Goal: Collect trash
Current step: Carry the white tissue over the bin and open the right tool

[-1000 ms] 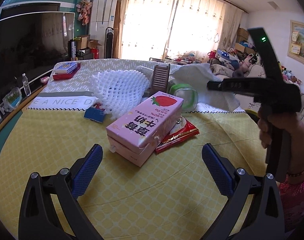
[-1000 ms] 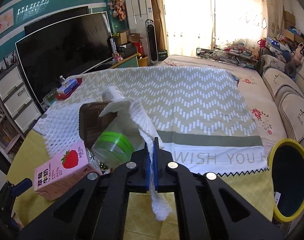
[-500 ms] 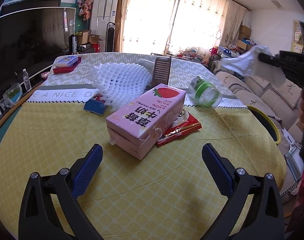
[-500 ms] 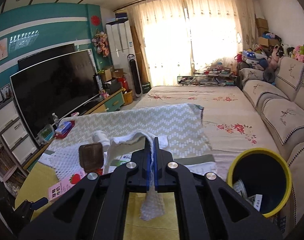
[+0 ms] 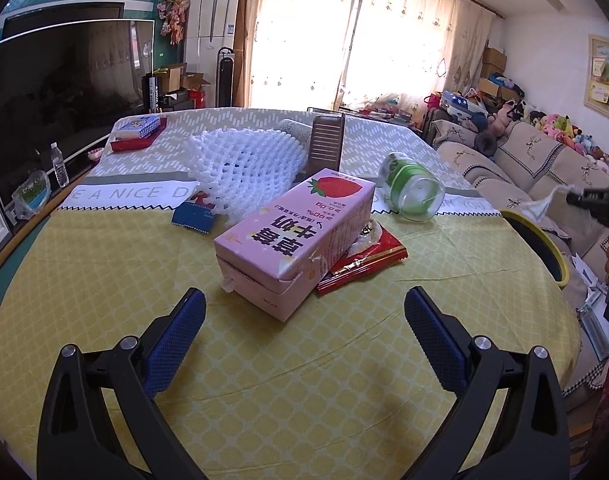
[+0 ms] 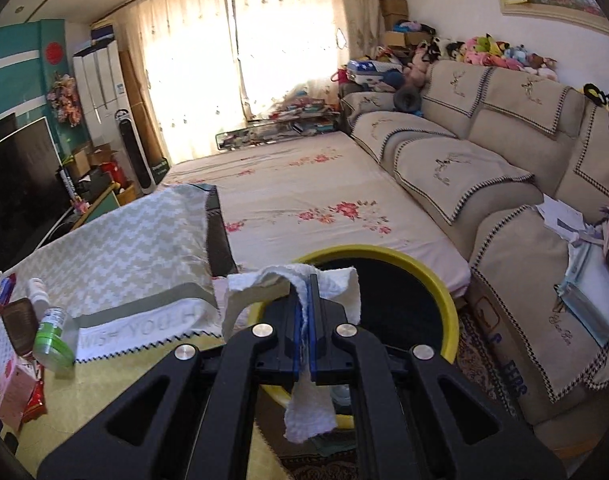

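Right claw [image 6: 303, 312] pinches tissue [image 6: 310, 412]; left claw [image 5: 304, 312] gapes before strawberry-pictured carton [image 5: 296, 236], apparently milk.

television [image 5: 56, 92], sofa [image 6: 484, 168], curtains [image 6: 240, 40]

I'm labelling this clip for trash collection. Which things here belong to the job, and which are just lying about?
Belong to the job:
right tongs shut on crumpled white paper tissue
yellow-rimmed black bin
pink strawberry milk carton
red foil wrapper
empty green-banded clear plastic jar
white foam fruit net

Lying about:
flat-screen television
beige sofa
water bottle
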Action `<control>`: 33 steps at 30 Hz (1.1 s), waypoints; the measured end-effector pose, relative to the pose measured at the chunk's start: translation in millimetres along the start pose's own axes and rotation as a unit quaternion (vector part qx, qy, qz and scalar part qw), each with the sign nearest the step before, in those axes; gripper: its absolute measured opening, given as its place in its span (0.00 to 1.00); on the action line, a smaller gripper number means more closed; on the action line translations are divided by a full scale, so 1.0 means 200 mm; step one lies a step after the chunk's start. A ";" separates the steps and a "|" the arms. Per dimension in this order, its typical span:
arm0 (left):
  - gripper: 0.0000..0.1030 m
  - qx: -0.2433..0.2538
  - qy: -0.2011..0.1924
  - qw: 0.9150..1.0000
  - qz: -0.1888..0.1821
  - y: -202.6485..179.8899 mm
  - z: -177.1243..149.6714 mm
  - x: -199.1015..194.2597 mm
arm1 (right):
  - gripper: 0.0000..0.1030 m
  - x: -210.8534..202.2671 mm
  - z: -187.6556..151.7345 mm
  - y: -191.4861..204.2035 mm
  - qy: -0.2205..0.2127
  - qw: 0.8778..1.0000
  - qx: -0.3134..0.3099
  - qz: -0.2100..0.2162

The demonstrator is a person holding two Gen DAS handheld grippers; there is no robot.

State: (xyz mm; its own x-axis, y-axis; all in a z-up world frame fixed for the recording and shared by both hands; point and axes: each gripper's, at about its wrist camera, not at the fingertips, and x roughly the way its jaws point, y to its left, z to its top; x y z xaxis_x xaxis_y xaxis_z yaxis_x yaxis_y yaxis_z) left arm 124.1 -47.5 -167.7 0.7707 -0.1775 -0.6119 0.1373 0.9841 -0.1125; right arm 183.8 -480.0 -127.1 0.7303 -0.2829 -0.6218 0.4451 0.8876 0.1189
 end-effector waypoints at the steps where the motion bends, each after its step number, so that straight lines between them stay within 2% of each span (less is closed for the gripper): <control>1: 0.95 0.000 0.000 1.000 0.000 0.00 0.00 0.00 | 0.05 0.03 -0.01 -0.03 0.007 1.000 0.008 -0.005; 3: 0.95 0.002 0.001 1.000 0.002 0.00 0.00 0.00 | 0.08 0.09 -0.04 -0.07 0.026 0.999 0.014 -0.015; 5: 0.95 0.004 0.001 1.000 0.004 -0.01 0.00 0.00 | 0.34 0.14 -0.07 -0.09 0.043 0.999 0.016 -0.021; 7: 0.95 0.005 0.001 1.000 0.005 -0.01 0.00 0.00 | 0.40 0.17 -0.09 -0.10 0.056 0.998 0.016 -0.022; 11: 0.95 0.005 0.000 1.000 0.003 -0.01 0.00 0.00 | 0.41 0.15 -0.10 -0.13 0.050 0.998 0.033 -0.002; 16: 0.95 0.004 0.000 1.000 -0.015 0.01 0.01 -0.01 | 0.45 0.08 -0.08 -0.06 0.029 0.999 0.026 0.020; 25: 0.95 -0.003 -0.002 0.999 -0.045 0.09 0.10 -0.04 | 0.45 0.07 -0.11 0.06 0.038 0.998 0.004 0.052; 30: 0.95 0.009 0.010 0.999 -0.039 0.12 0.17 0.00 | 0.45 0.06 -0.12 0.11 0.041 0.997 -0.005 0.064; 33: 0.95 0.014 0.027 0.998 -0.050 0.13 0.20 0.06 | 0.45 0.06 -0.12 0.13 0.043 0.997 -0.008 0.069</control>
State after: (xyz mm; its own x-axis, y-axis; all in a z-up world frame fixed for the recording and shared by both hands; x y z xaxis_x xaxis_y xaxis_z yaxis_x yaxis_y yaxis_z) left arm 161.6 -23.1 -145.6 0.7176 -0.2737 -0.6404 0.2302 0.9611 -0.1528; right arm 192.7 -451.6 -150.2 0.7367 -0.1257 -0.6644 0.3338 0.9221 0.1956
